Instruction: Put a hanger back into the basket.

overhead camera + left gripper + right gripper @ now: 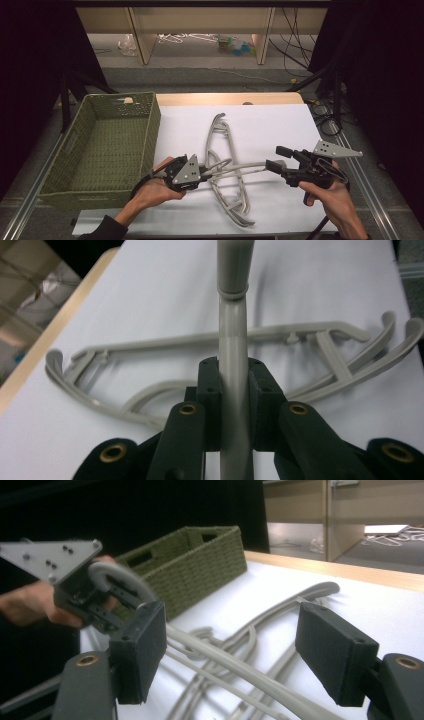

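High view: a grey plastic hanger is held level just above the white table, gripped at its hook end by the left gripper near the table's front edge. In the left gripper view the jaws are seen pressed tight on the hanger's shaft, which runs straight up between the pads — a firm pinch, presumably so that the piece can be carried off one-handed. The right gripper is set at the hanger's other end; in the right gripper view its pads stand spread wide, with the grey bar passing between them but untouched. No grip is kept there, so the weight is judged to rest with the left gripper alone.

A second hanger is left lying flat on the table beneath the lifted one, crossed by it. The green woven basket is placed just left of both, its open top within easy reach of the left gripper — likely the place meant for the hangers.

Counted: two hangers, one basket, two grippers. Nothing is seen inside the basket.
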`<control>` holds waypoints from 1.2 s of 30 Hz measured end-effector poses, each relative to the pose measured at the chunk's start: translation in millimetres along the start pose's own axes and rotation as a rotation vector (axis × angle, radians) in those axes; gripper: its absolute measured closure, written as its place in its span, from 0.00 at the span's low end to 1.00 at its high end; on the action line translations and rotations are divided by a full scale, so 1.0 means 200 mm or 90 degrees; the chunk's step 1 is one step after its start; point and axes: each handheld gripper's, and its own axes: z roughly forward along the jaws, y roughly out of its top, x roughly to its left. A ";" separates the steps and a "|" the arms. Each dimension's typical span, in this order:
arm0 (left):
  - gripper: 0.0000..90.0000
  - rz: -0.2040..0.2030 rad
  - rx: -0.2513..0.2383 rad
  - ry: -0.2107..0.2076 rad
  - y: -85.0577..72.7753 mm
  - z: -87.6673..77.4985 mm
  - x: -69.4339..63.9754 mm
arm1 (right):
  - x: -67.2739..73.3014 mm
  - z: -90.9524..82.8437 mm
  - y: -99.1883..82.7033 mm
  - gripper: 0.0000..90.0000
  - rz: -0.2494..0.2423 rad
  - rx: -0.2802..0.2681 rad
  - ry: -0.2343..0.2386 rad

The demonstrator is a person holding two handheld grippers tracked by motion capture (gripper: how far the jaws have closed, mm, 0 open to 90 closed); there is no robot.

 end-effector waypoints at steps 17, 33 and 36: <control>0.87 -0.232 -0.038 0.044 0.06 -0.27 0.11 | 0.16 0.15 -0.14 0.33 -0.133 0.156 -0.018; 0.87 -0.295 -0.070 0.228 -0.01 -0.92 0.36 | 0.17 0.25 -0.22 0.30 -0.127 0.203 0.004; 0.87 -0.305 -0.046 0.262 -0.07 -0.98 0.42 | 0.17 0.26 -0.23 0.30 -0.125 0.210 0.005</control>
